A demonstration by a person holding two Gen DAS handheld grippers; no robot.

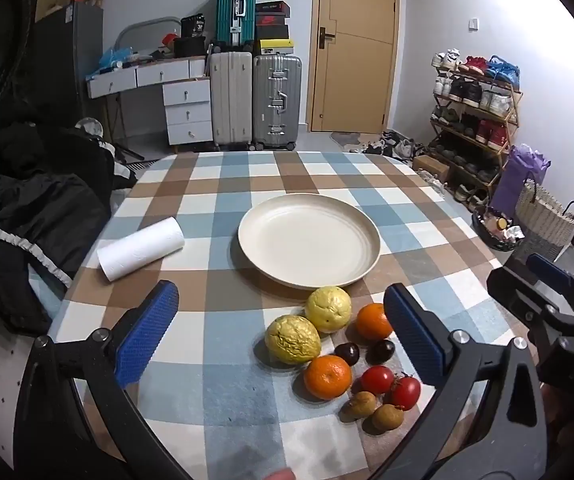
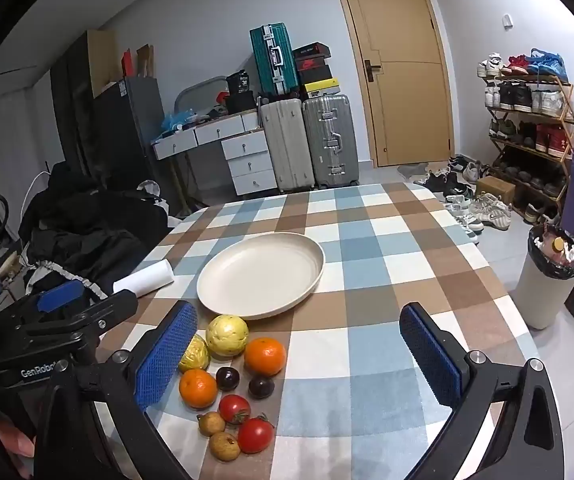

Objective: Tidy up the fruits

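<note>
Ten pieces of fruit sit bunched up on the near part of the counter (image 1: 215, 184), right on the checkered cloth and just in front of the cream plate (image 1: 309, 240), which has nothing in it yet. Closest to the plate are two yellow wrinkly fruits (image 1: 329, 308) side by side and touching, with an orange (image 1: 374, 321) just to the right of them and a second orange (image 1: 328, 377) nearer the camera. Between the oranges are two dark plums (image 1: 347, 353), then two red tomatoes (image 1: 377, 379) and two small brown fruits (image 1: 363, 404) at the very front. Left tongs (image 1: 283, 330) are spread wide with nothing in them, hanging over the pile. Right tongs (image 2: 299, 354) are spread wide too, empty, sitting off to the right side of the fruit. A white paper roll (image 1: 141, 249) lies on its side left of the plate, well apart from the fruit.
</note>
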